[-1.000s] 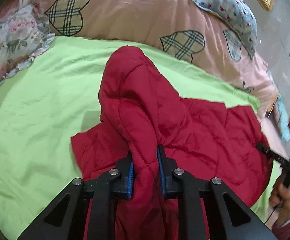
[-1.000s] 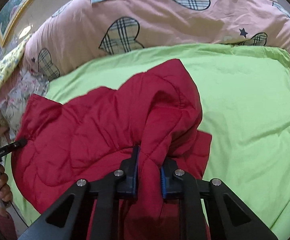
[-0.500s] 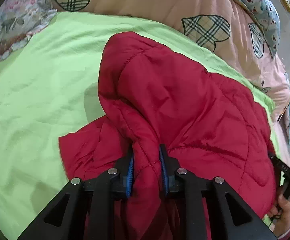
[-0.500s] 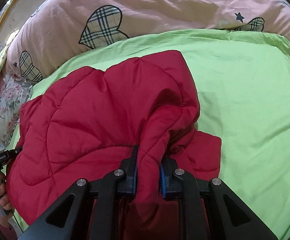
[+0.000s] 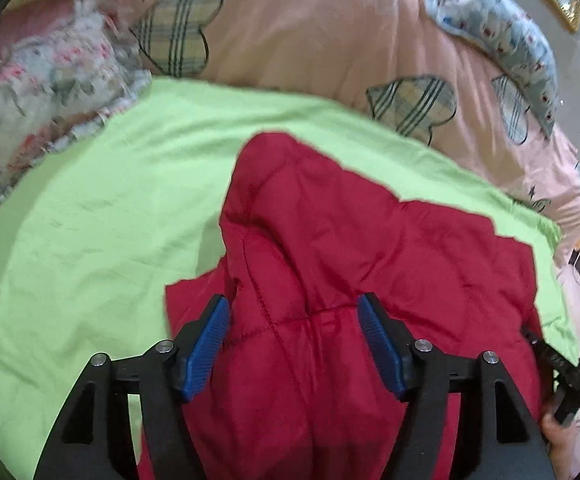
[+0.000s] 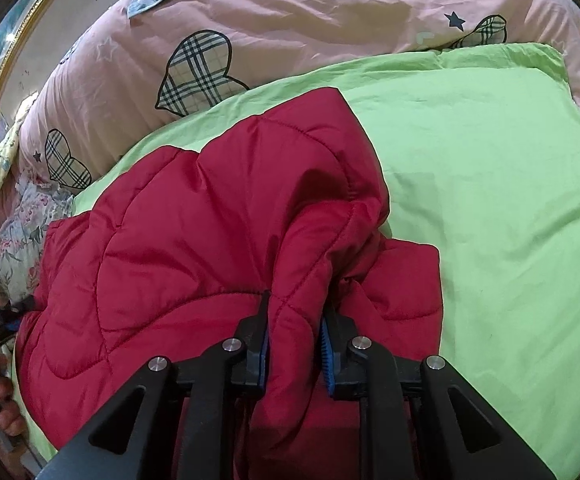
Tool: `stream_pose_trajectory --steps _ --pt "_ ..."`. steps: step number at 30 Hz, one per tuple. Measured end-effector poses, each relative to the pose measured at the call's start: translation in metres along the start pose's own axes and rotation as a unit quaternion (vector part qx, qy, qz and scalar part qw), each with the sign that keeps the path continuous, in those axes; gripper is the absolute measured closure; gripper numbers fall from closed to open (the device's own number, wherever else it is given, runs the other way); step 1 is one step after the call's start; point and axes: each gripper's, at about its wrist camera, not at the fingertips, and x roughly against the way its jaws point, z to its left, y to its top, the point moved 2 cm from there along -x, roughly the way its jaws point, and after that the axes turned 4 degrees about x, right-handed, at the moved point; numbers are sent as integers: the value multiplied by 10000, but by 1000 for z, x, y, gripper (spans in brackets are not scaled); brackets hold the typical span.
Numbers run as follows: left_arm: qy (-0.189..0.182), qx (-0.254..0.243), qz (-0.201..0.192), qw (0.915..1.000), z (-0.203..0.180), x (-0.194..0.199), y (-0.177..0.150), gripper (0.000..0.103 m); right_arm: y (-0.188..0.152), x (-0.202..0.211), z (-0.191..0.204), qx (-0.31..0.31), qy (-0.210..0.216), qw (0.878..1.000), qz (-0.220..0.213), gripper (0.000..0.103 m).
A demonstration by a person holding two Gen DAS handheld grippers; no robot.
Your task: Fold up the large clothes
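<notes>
One red quilted jacket (image 6: 193, 248) lies ahead of the tongs on one green sheet (image 6: 490, 184). Beyond sits one pink duvet (image 6: 290, 24), showing four plaid hearts in the right wrist view. Two grippers appear.

bare green sheet (image 6: 490, 184) right of red jacket (image 6: 193, 216), pink quilt (image 6: 290, 32) banked behind

A bed carries a green sheet (image 6: 490, 184). Behind it lies a pink duvet (image 6: 290, 32) with plaid hearts. A floral pillow (image 5: 37, 92) sits at one side. A gold picture frame (image 6: 5, 56) hangs on the wall.
</notes>
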Motion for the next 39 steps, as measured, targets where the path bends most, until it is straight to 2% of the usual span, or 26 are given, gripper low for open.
stream_pose_trajectory --steps 4,10,15,18,21,23,27,30,34,39 --pt "-204 -156 -158 9995 -18 27 -11 35 -2 1 -1 -32 27 10000 -7 84" --pt "-642 -610 155 9959 -59 34 -39 35 -7 2 -3 -61 36 10000 18 83" --pt "-783 -926 430 9917 -80 15 -51 35 -6 4 -2 -39 70 9999 83 79" --pt "-584 -914 686 9917 -77 -12 -50 36 -7 9 0 -19 87 9999 102 74" --pt "-547 -851 699 9924 -73 -26 -49 35 -7 22 -1 -79 183 9998 56 64" --pt "-534 -865 702 9923 -73 -30 -48 35 -6 33 0 -71 216 9997 -29 48" --pt "-525 -899 670 9923 -78 -32 -53 35 0 69 10 54 99 9985 -538 46" --pt "-532 -922 656 9922 -79 -36 -52 35 2 86 28 297 151 9961 -813 41" --pt "-559 -944 654 9918 -77 -32 -56 35 0 69 59 767 436 9951 -445 38" --pt "-557 -979 643 9916 -75 -30 -58 35 -9 34 80 1011 404 9940 71 38"
